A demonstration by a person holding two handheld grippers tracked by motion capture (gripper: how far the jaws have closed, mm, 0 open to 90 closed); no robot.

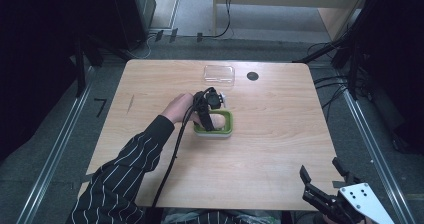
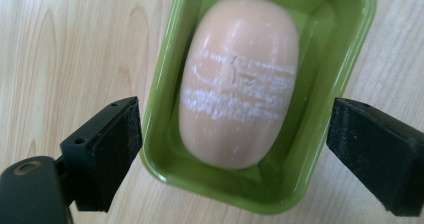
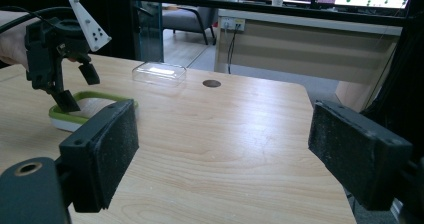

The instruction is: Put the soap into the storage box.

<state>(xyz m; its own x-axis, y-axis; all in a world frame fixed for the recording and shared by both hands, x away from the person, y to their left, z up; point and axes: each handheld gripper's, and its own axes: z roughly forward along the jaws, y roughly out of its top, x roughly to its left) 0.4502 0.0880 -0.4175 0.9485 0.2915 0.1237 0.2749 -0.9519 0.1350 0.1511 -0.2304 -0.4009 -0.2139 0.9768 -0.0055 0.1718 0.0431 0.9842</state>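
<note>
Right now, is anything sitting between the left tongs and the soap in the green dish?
Nothing visible does. The left tongs hang open directly over the green dish, one jaw outside each long side, and the soap lies uncovered inside. The clear lid rests apart, farther up the table.

High view: left claw point(image 1: 210, 109) covers most of the soap point(image 1: 218, 120) and the near-left rim of the green dish point(image 1: 227, 129); right claw point(image 1: 325, 181) body cut off at bottom edge. Left gripper view: dish top and right rim cut off by frame. Right gripper view: dish contents hidden behind rim and left claw; dark round mark point(image 3: 212, 83) on surface too small to ID.
</note>
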